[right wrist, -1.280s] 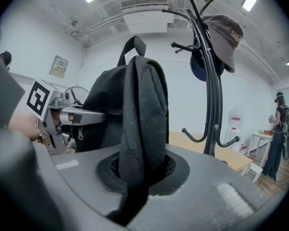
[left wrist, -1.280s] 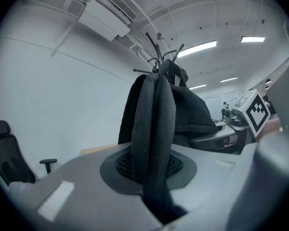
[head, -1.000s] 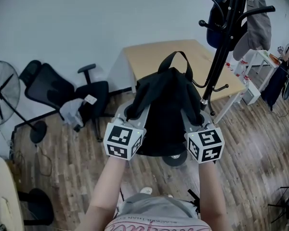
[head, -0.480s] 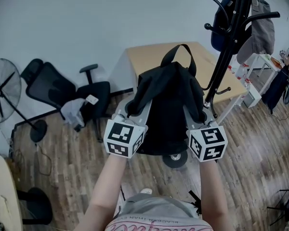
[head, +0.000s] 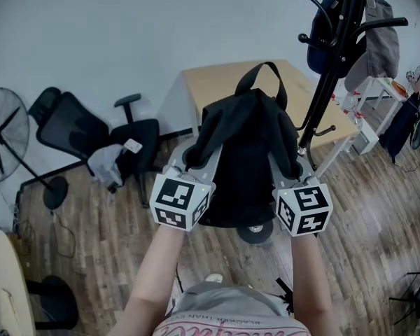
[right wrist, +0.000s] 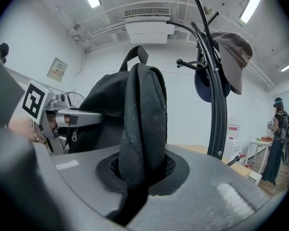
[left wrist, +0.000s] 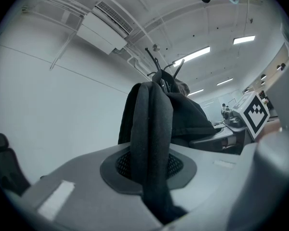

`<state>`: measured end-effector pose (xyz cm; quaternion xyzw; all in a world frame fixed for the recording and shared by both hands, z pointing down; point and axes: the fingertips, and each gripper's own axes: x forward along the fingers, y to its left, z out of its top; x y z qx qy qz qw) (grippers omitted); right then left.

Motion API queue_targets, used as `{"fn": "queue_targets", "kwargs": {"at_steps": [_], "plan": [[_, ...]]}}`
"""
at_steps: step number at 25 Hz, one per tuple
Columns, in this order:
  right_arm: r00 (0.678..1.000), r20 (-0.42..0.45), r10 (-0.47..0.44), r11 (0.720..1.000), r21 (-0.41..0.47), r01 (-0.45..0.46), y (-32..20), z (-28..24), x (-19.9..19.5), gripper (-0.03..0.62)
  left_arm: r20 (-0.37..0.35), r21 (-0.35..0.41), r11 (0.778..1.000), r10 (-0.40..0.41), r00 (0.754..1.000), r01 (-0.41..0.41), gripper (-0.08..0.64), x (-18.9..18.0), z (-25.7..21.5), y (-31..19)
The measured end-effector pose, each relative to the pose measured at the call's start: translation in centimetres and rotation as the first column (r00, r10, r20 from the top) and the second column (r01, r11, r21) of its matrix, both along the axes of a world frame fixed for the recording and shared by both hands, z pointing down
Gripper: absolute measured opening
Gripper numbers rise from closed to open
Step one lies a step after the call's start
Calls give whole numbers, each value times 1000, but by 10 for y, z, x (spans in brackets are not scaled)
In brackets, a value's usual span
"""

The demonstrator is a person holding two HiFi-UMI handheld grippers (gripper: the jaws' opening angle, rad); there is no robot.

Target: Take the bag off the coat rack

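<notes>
A black backpack (head: 245, 152) hangs in the air between my two grippers, clear of the black coat rack (head: 334, 61) at the upper right. My left gripper (head: 193, 158) is shut on the bag's left shoulder strap (left wrist: 151, 143). My right gripper (head: 292, 165) is shut on the right shoulder strap (right wrist: 142, 124). The bag's top handle (head: 262, 75) stands up as a loop. In the right gripper view the coat rack (right wrist: 216, 90) rises just right of the bag, apart from it.
A grey cap (right wrist: 233, 57) and a dark blue cap (head: 322, 44) hang on the rack. A wooden table (head: 217, 82) stands behind the bag. A black office chair (head: 91, 135) and a fan (head: 3, 135) are at left. A white shelf (head: 378, 93) stands at the right.
The bag and both grippers have shifted slightly right and up in the head view, then held still. Both grips are unchanged.
</notes>
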<state>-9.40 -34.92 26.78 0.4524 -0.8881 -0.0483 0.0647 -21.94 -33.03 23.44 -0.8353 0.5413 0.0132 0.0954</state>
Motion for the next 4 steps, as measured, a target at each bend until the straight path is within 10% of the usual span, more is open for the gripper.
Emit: {"fn": "queue_targets", "kwargs": {"at_steps": [4], "plan": [[1000,-1,2,1000,0,-2,-1,0,0,38,-7,1,1000,6,1000,-6,80,0,-1,-1]]}}
